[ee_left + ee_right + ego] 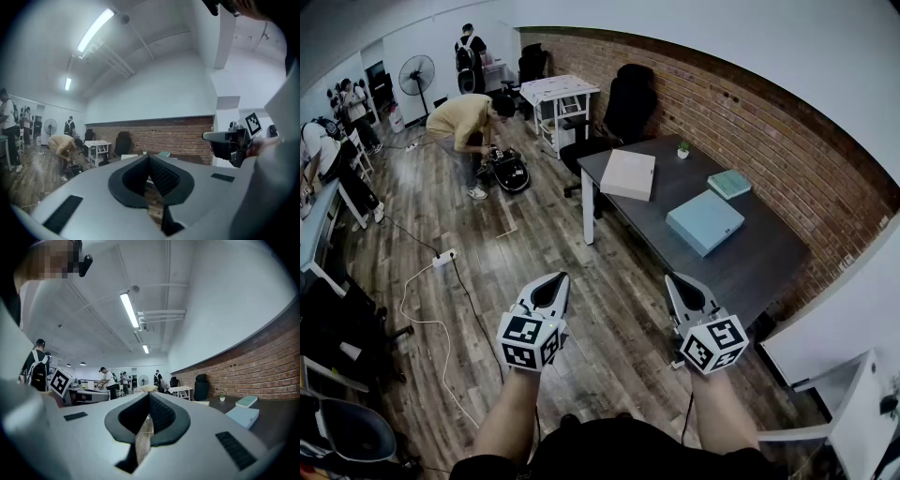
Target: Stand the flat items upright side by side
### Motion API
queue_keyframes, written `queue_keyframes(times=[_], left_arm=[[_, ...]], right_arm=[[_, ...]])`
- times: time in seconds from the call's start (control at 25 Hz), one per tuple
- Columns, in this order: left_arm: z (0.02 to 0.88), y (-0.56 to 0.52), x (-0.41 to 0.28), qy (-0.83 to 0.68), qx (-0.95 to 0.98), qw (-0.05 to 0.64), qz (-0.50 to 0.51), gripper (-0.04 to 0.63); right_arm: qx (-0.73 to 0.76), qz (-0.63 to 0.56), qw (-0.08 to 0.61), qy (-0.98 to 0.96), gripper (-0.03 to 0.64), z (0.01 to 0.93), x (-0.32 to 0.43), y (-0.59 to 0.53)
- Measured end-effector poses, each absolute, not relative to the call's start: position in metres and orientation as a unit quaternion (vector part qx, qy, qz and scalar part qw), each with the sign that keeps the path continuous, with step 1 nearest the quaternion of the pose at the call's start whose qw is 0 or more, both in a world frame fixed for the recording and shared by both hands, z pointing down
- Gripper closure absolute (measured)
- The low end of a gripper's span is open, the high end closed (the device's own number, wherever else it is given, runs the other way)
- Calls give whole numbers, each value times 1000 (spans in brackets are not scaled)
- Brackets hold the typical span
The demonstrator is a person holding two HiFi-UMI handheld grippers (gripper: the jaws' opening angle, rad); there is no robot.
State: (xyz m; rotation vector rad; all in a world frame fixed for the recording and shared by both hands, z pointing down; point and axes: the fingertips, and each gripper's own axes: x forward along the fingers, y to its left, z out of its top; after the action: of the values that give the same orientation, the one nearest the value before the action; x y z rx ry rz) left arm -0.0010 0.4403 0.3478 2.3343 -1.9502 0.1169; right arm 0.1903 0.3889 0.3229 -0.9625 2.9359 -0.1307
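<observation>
Left tool (pixel 556 279), right tool (pixel 674 279): both clenched, empty, near side. Beige box (pixel 628 174), blue box (pixel 704 221) and green book (pixel 729 183) lie flat on far worktop (pixel 759 258).

The left gripper (pixel 149 157) has its jaws pressed together right in front of the flat items (pixel 163 153), so those only peek out as slivers either side of the tips. In the head view, the near end of the dark desk (pixel 750 262) vanishes behind a white partition (pixel 848 314). The little potted plant (pixel 682 149) is too tiny to tell what kind. The people at the far end (pixel 470 54) are too small for detail. The forearms (pixel 511 422) run off the bottom edge.
</observation>
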Motion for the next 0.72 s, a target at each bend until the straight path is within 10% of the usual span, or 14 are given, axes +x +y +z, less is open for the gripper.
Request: queue_keyframes(times=[0.72], left_arm=[[346, 439, -5, -647, 760, 41, 49, 569]], right_arm=[[-298, -20, 29, 954, 600, 315, 179, 391]])
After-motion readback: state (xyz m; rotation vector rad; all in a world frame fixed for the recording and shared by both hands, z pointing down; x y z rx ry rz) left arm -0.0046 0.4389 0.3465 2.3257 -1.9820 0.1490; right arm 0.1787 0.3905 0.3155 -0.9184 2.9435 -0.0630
